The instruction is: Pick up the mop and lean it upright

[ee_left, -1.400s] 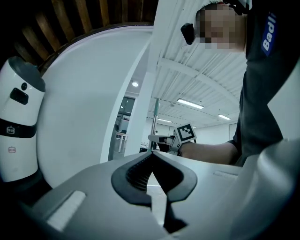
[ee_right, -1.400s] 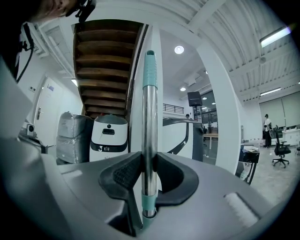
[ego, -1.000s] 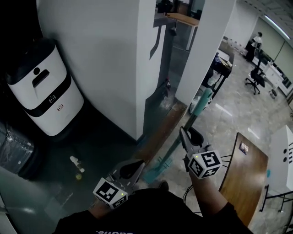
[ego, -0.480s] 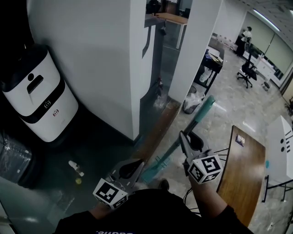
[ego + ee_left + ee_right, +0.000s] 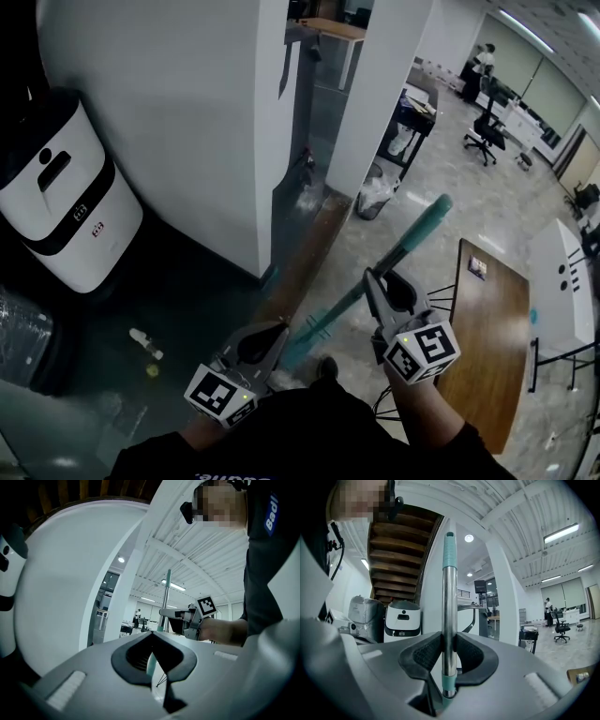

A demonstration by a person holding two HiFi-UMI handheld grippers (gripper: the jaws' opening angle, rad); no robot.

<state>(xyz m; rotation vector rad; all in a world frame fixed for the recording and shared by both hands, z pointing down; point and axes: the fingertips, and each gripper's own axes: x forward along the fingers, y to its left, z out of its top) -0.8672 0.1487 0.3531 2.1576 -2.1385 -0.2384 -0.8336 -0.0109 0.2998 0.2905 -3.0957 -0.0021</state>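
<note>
My left gripper [image 5: 267,336], out from the white pillar's [image 5: 169,122] corner, has its jaws pressed together on nothing. The mop's [image 5: 422,225] teal lower shaft shows just beyond them. Right of the pillar, my right gripper [image 5: 382,281] pinches the mop's steel shaft, teal grip topmost.

A white machine [image 5: 66,202] stands beside a pillar [image 5: 178,122], a wooden table [image 5: 492,347] opposite.
</note>
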